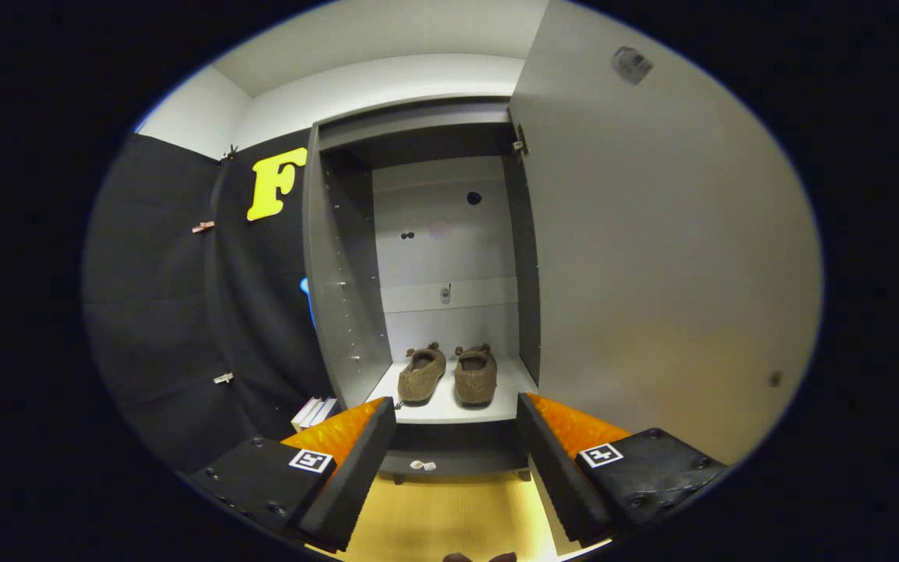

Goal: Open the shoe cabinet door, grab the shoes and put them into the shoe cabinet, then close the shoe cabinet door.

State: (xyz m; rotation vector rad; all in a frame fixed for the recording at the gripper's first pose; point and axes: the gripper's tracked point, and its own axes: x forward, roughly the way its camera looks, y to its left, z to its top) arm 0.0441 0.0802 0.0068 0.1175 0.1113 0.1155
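A grey shoe cabinet (344,312) stands ahead with its door (652,273) swung wide open to the right. Two brown fuzzy slippers (449,375) sit side by side on the cabinet's pale bottom shelf (508,394), toes pointing inward. My gripper (456,410) is open, its black fingers (356,460) with orange sides spread wide, nothing between them. The slippers lie beyond the fingertips, apart from them. The door's inner face runs along the right finger's outer side.
Black cloth wall stands left of the cabinet, with small clips on it. A few books (314,411) lie low beside the cabinet's left side. Yellowish wooden floor (449,515) lies below the fingers. A small white piece (422,465) rests by the cabinet's base.
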